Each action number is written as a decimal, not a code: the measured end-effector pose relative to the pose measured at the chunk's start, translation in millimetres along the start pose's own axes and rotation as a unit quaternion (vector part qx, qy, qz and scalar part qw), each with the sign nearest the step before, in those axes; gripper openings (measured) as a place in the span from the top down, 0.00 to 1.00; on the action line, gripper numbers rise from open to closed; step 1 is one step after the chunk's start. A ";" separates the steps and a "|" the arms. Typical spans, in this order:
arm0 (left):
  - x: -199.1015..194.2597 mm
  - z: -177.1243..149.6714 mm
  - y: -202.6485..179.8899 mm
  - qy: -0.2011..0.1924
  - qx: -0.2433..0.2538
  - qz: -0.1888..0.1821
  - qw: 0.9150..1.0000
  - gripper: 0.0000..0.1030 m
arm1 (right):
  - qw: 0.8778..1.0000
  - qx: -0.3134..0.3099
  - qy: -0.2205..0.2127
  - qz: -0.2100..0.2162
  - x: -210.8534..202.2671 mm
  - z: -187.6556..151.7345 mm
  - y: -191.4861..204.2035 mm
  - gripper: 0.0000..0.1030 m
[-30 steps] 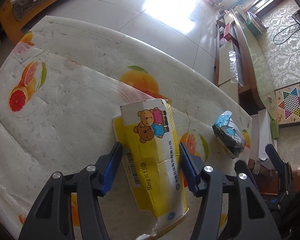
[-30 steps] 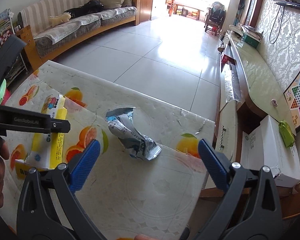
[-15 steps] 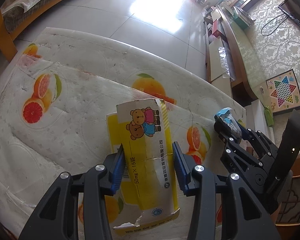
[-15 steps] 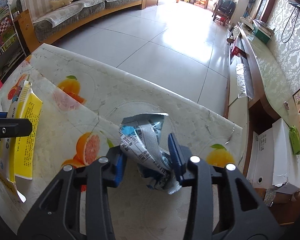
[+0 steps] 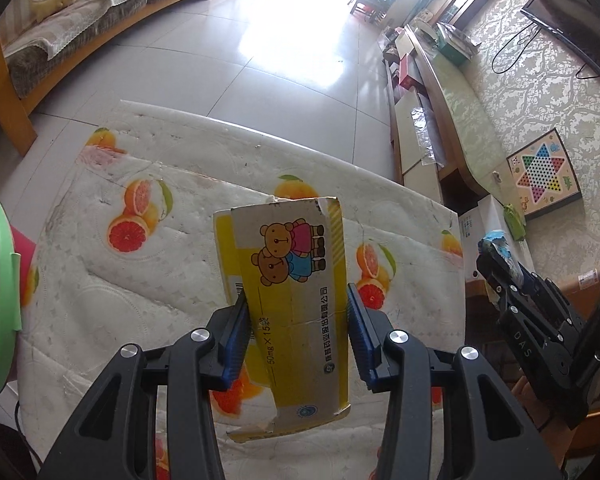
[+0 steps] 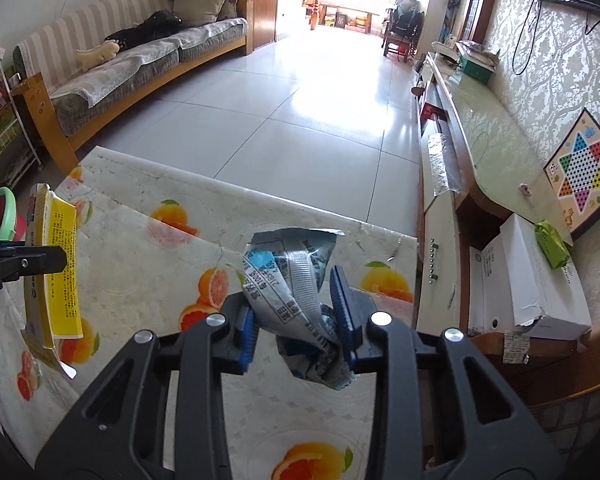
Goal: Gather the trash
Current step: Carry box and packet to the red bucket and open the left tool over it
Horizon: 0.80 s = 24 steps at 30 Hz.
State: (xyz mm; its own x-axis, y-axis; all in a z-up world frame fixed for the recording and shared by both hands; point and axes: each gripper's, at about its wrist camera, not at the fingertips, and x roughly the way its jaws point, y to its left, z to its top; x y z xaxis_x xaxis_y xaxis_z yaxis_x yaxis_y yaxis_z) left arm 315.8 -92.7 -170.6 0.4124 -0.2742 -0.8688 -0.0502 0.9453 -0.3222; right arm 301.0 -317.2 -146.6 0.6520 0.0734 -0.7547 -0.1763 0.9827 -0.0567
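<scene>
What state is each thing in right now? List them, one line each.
left gripper: shut on the yellow box.
yellow box: flattened, torn at its near end, lifted clear of the table.
right gripper: shut on the foil wrapper.
foil wrapper: crumpled, torn open, pinched between the fingers.
green-rimmed bin: open at the left edge.
tablecloth: wrinkled, stained.

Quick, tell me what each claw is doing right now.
Left claw: closed on the yellow box.
Right claw: closed on the crumpled wrapper.
</scene>
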 end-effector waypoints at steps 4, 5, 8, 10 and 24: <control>-43.0 -12.8 -1.7 -0.029 0.021 -0.003 0.999 0.60 | 0.999 0.015 -0.029 -0.006 -50.4 -2.0 10.2 0.69; -54.5 -16.7 0.2 -0.035 0.024 -0.004 0.999 0.60 | 0.999 0.016 -0.035 -0.006 -62.5 -3.0 14.4 0.69; -86.2 -30.1 3.0 -0.054 0.038 -0.005 0.998 0.60 | 0.999 0.014 -0.051 -0.003 -95.4 -7.9 28.9 0.69; -104.9 -39.9 7.0 -0.066 0.049 -0.004 0.997 0.60 | 0.998 0.013 -0.060 0.000 -114.5 -12.4 40.3 0.69; -177.7 -97.2 70.6 -0.103 0.080 0.011 0.991 0.59 | 0.997 0.006 -0.072 0.024 -178.9 -44.2 123.2 0.69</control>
State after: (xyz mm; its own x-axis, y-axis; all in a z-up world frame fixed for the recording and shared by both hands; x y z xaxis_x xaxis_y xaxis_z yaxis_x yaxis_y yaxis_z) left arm 150.6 5.7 -75.6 0.5912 -0.2264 -0.7741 0.0772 0.9713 -0.2251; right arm 130.0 -216.8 -47.4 0.7421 0.1428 -0.6549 -0.2017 0.9793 -0.0149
